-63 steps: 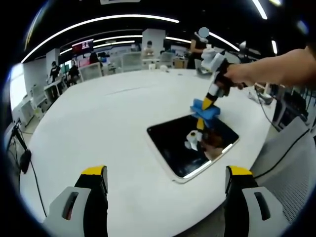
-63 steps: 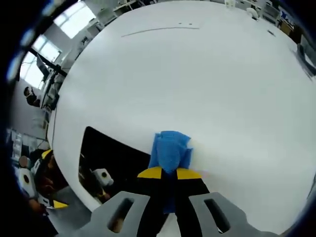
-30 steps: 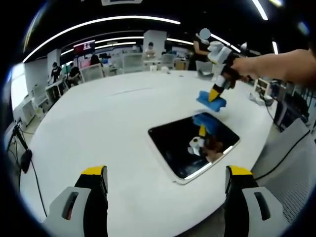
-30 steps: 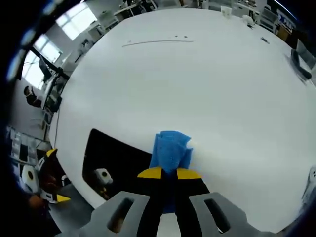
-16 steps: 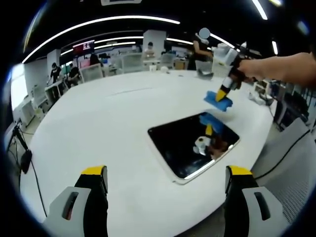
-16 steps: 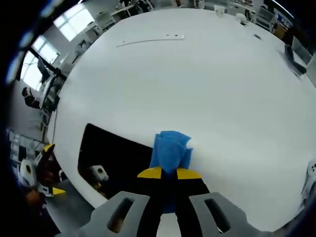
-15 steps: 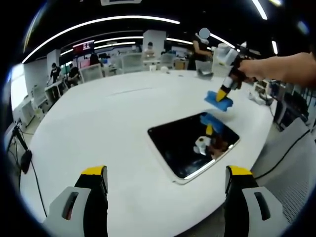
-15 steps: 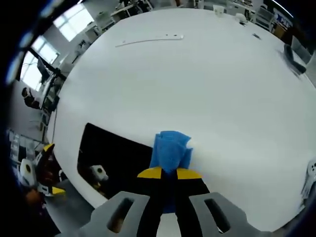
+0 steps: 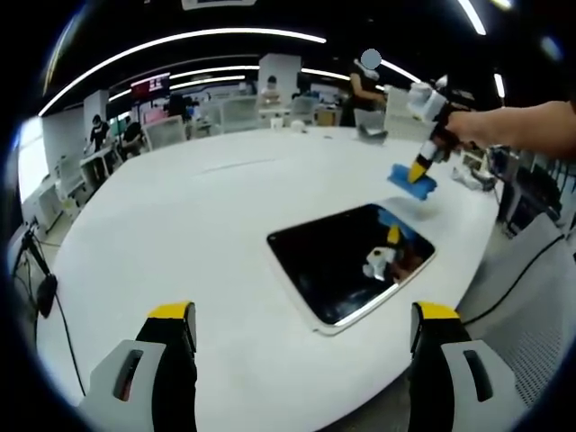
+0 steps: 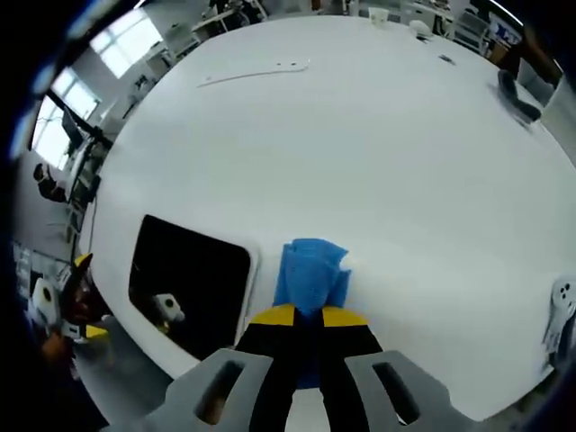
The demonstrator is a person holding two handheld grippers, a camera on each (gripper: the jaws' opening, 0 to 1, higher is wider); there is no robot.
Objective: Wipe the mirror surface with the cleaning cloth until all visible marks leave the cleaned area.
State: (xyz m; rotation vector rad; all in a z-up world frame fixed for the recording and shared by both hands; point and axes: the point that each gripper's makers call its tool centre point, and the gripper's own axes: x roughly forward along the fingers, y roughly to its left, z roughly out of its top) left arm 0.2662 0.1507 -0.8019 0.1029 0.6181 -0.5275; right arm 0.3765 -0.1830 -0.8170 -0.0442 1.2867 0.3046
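A dark rectangular mirror (image 9: pixel 351 262) with a light rim lies flat on the white round table (image 9: pixel 189 225); it reflects the cloth and a gripper. In the left gripper view my right gripper (image 9: pixel 420 171), held by a person's hand, is shut on a blue cleaning cloth (image 9: pixel 411 181) in the air beyond the mirror's far right corner. In the right gripper view the blue cloth (image 10: pixel 310 273) sticks out from my shut right gripper (image 10: pixel 308 315), with the mirror (image 10: pixel 186 281) to its left. My left gripper (image 9: pixel 301 315) stands open, low over the table's near edge, with nothing between its fingers.
Desks, chairs and people (image 9: pixel 130 130) fill the room behind the table. Small objects (image 10: pixel 515 85) lie near the table's far rim, and a thin strip (image 10: pixel 254 72) lies on its far side. A grey chair (image 9: pixel 531 297) stands at the right.
My right gripper has lifted the cloth off the mirror's far edge and carried it up and to the right, away from the mirror. The left gripper has stayed still.
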